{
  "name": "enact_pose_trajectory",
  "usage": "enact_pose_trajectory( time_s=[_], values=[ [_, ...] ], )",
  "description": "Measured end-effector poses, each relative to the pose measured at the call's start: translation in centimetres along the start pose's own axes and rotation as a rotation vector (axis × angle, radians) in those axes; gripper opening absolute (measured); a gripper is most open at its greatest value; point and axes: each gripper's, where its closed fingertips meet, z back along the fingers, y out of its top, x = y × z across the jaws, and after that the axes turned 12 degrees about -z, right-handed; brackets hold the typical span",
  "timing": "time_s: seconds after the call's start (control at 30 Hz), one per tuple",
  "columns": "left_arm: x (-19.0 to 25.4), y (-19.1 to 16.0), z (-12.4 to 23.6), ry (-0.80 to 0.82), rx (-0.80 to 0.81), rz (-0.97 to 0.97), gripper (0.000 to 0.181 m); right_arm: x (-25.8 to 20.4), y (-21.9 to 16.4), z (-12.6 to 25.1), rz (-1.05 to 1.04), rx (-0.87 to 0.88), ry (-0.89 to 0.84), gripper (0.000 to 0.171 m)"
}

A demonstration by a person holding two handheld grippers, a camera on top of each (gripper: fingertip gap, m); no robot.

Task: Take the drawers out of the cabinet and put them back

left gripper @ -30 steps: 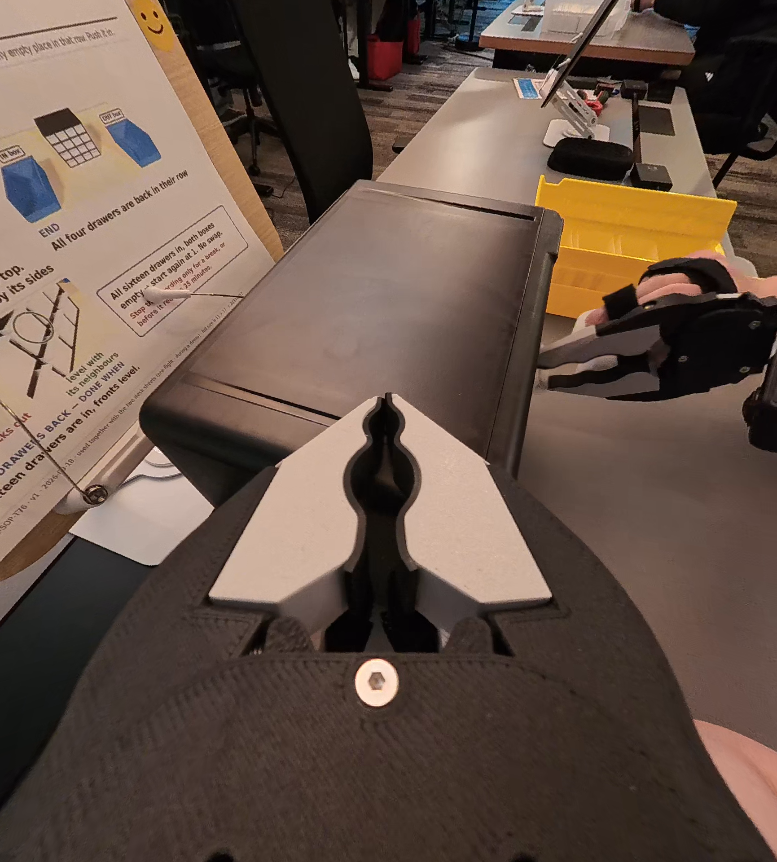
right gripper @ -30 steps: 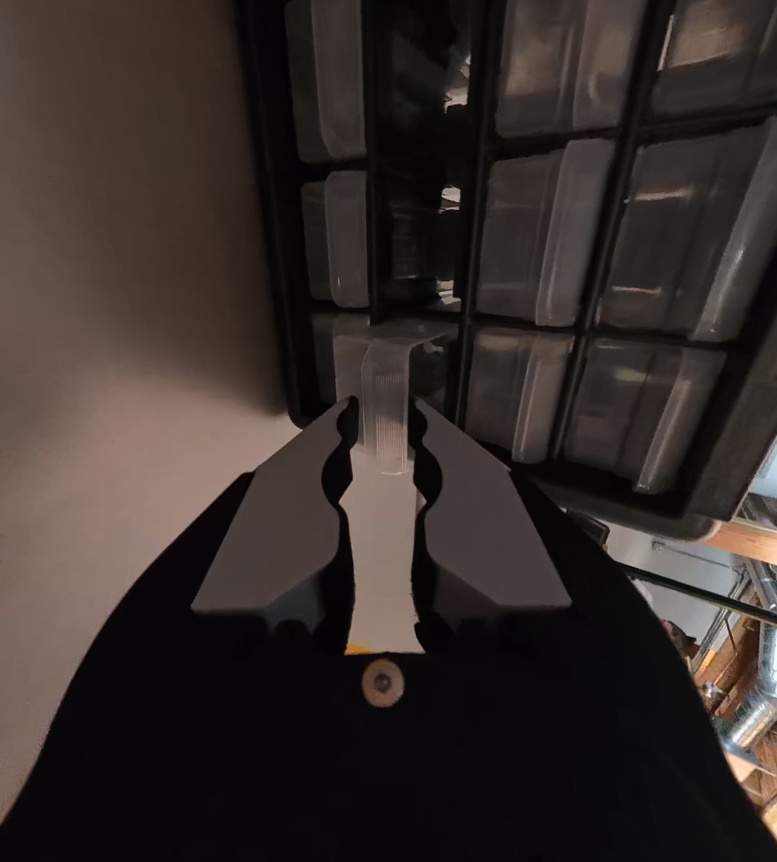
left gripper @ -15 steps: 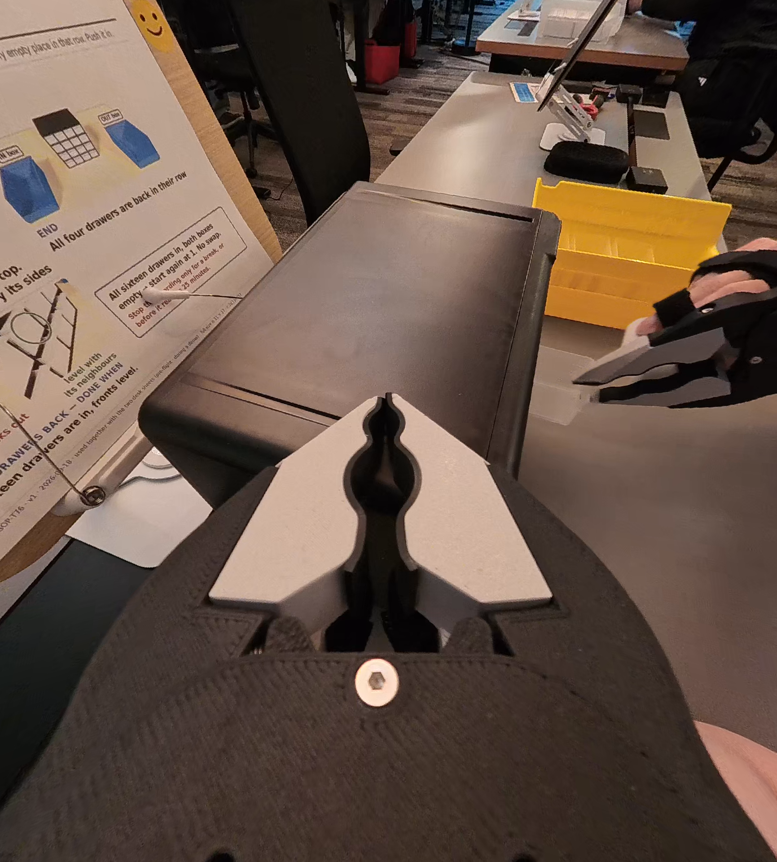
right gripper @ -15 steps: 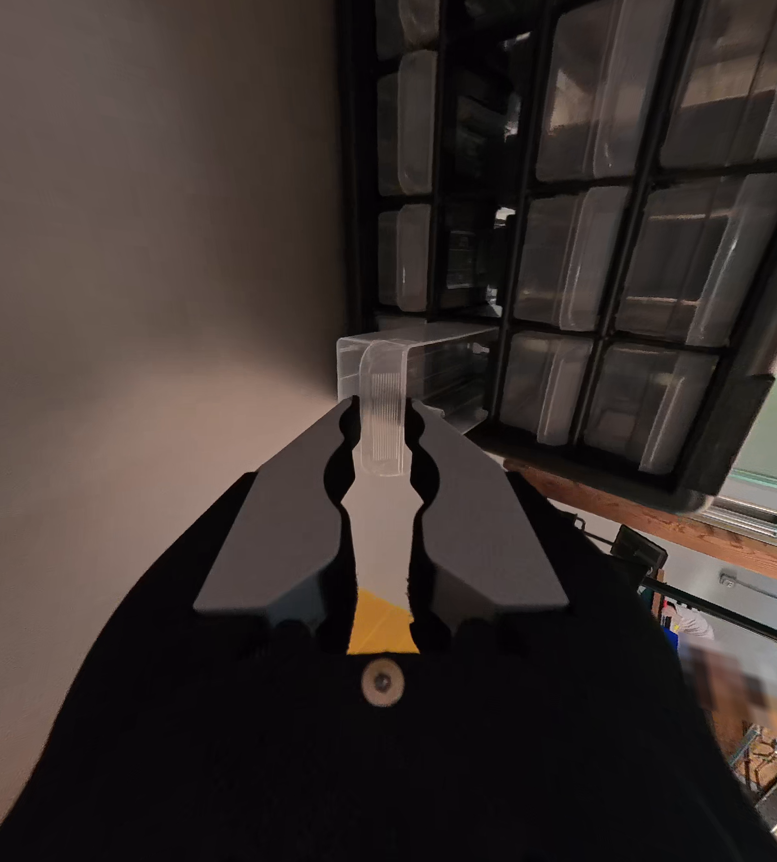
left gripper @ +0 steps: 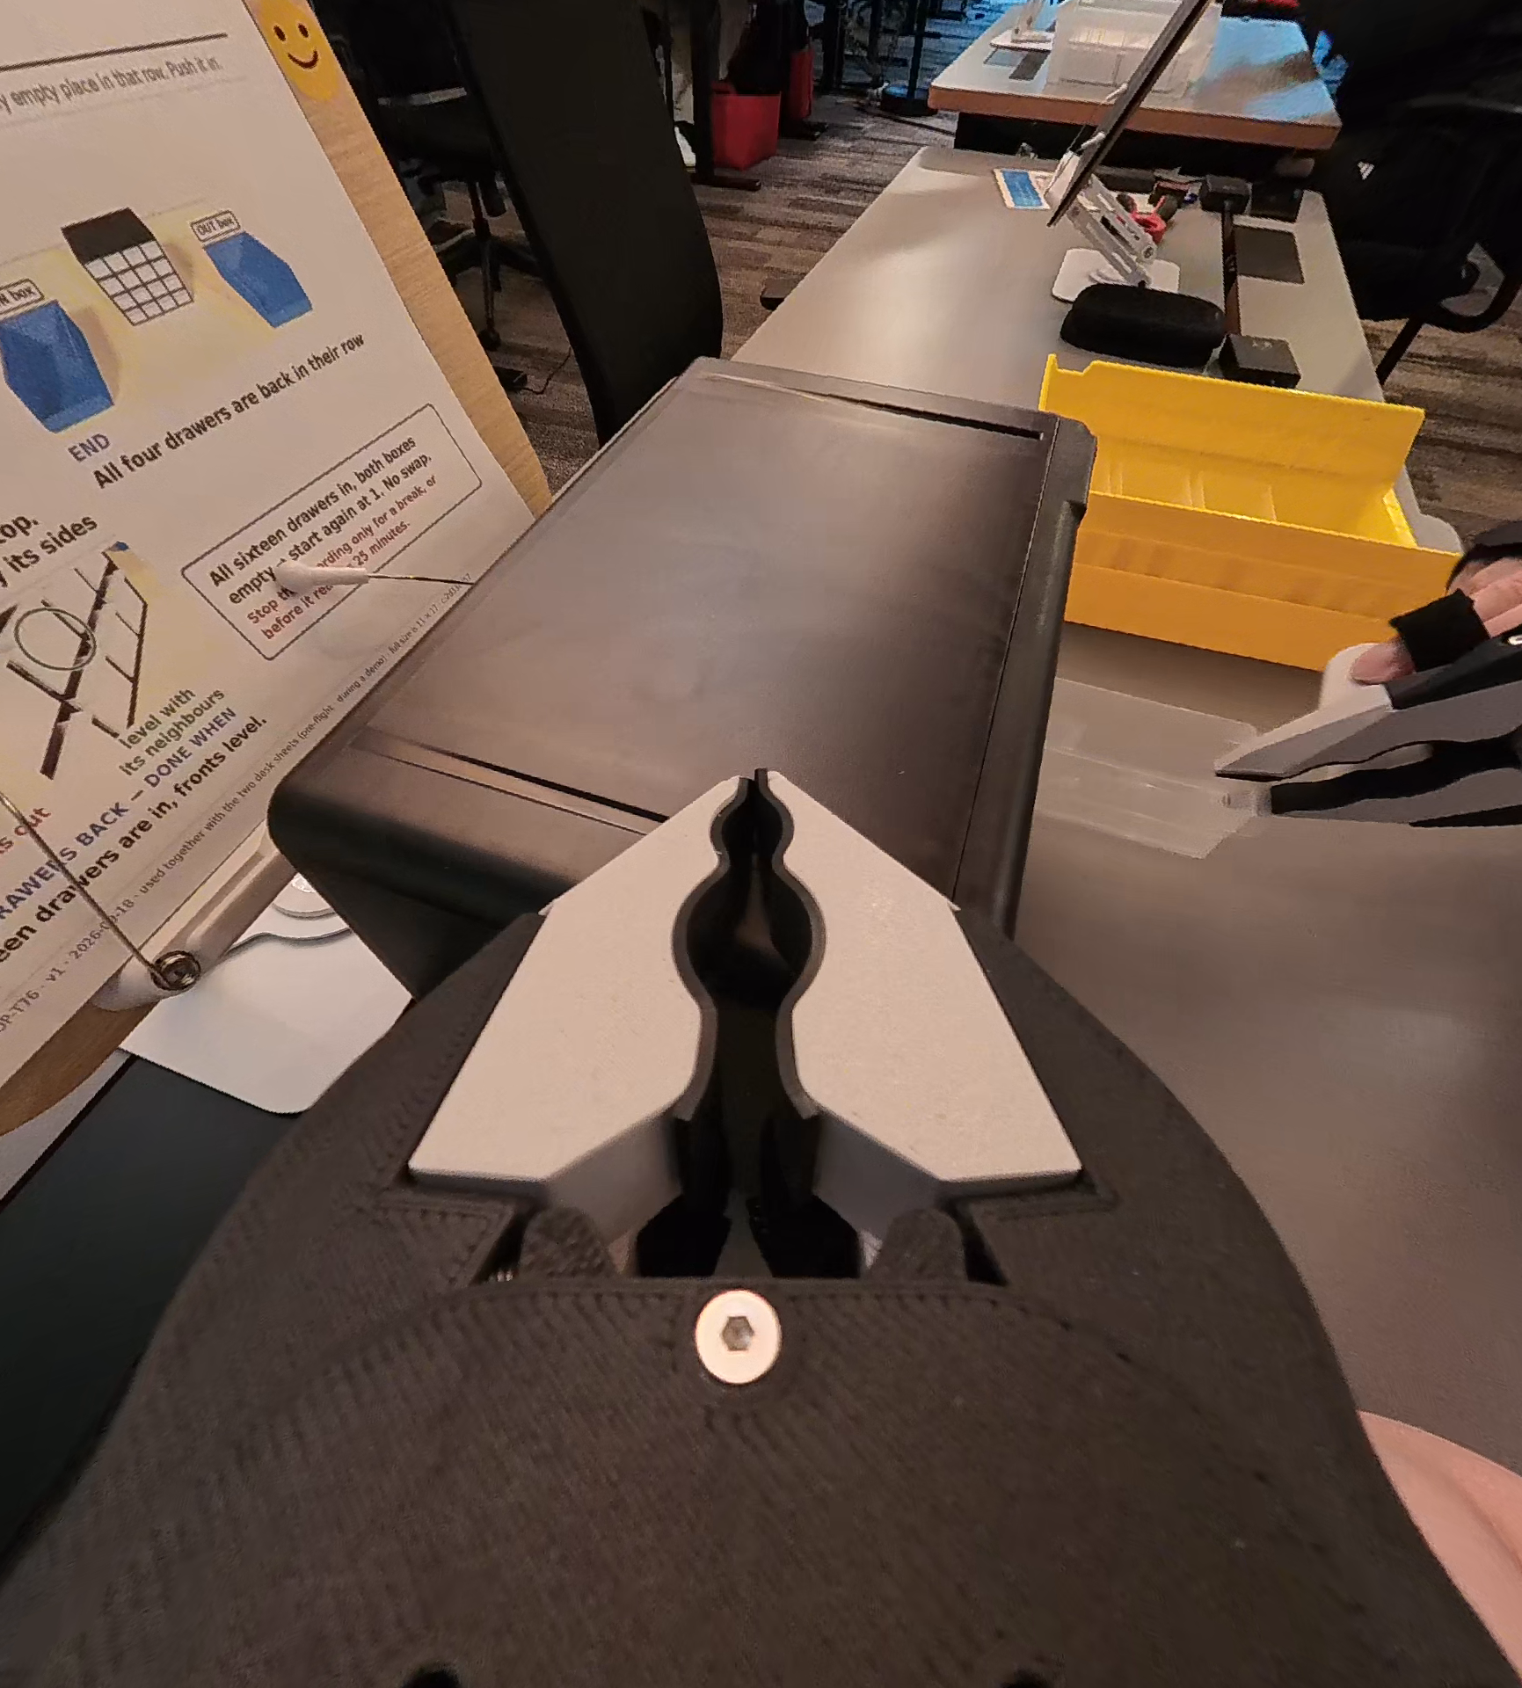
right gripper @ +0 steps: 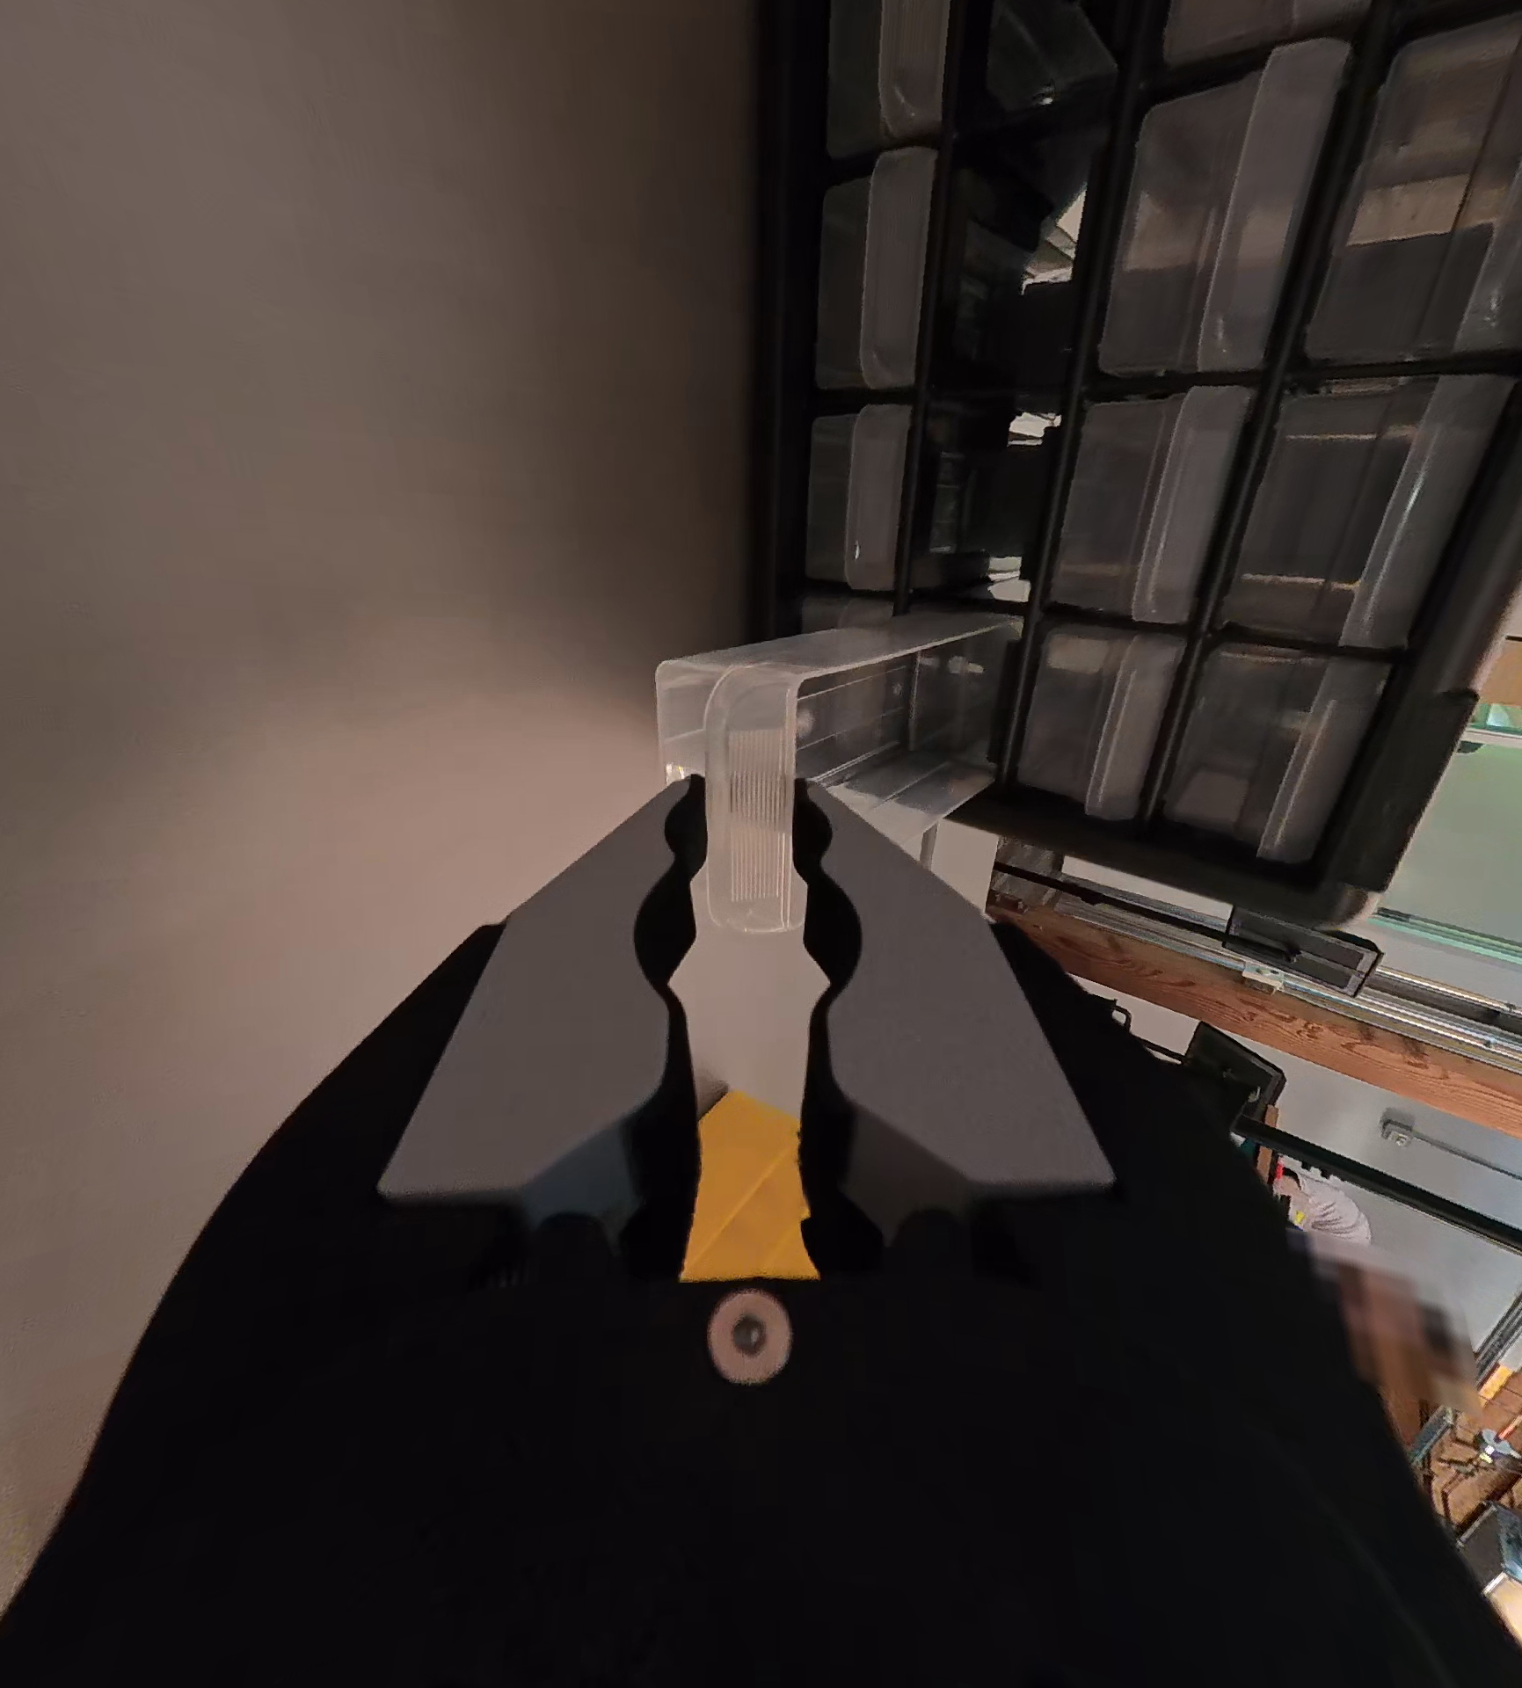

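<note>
Here the right tongs (right gripper: pixel 746 804) pinch the ribbed handle tab of a clear drawer (right gripper: pixel 830 703) at frame centre, pulled most of the way out of the black cabinet (right gripper: pixel 1195 457) at upper right. The left tongs (left gripper: pixel 759 776) sit fully closed on nothing, just above the cabinet's top, over the grey surface (left gripper: pixel 1287 1050).

The black plastic drawer cabinet (right gripper: pixel 1241 457) runs off the top and right edges; the clear plastic drawer's (right gripper: pixel 830 703) rear end sits hidden inside its frame.
</note>
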Motion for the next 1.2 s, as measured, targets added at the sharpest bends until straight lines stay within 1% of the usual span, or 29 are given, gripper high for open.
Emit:
enact_pose_trajectory(
  time_s=[0.13,0.23,0.47,0.6,0.73,0.83,0.93,1.0,1.07,1.13,1.2],
  values=[
    [0.0,0.0,0.0,-0.003,0.002,0.002,0.000,0.1,-0.8,0.8,0.009,-0.037,-0.037,0.017],
    [0.1,0.0,0.0,-0.005,0.003,0.001,0.000,0.2,-0.9,0.9,-0.010,-0.024,-0.046,0.017],
    [0.1,0.0,0.0,-0.001,-0.001,0.000,0.000,0.6,0.4,1.2,-0.054,0.016,-0.003,0.017],
    [0.1,0.0,0.0,-0.002,0.001,0.002,0.000,1.0,0.1,1.6,-0.090,-0.005,0.024,0.017],
    [0.1,0.0,0.0,-0.002,0.000,0.002,0.000,0.6,0.3,1.8,-0.154,0.018,0.127,0.017],
    [0.1,0.0,0.0,-0.003,0.002,0.003,0.000,-1.0,0.4,2.0,-0.034,0.027,0.189,0.017],
    [0.1,0.0,0.0,-0.004,0.002,0.003,0.000,-0.5,0.6,2.3,-0.052,0.028,0.130,0.017],
    [0.1,0.0,0.0,-0.005,0.004,0.004,0.000,0.8,-0.2,4.1,-0.102,0.024,0.085,0.017],
    [0.1,0.0,0.0,-0.006,0.005,0.004,0.000,3.6,-2.2,7.5,-0.203,-0.002,-0.005,0.017],
    [0.1,0.0,0.0,-0.005,0.004,0.002,0.000,7.8,-6.3,12.4,-0.368,-0.059,-0.176,0.017],
    [0.1,0.0,0.0,-0.005,0.005,0.003,0.000,10.4,-12.0,17.1,-0.646,-0.131,-0.283,0.016]
  ],
)
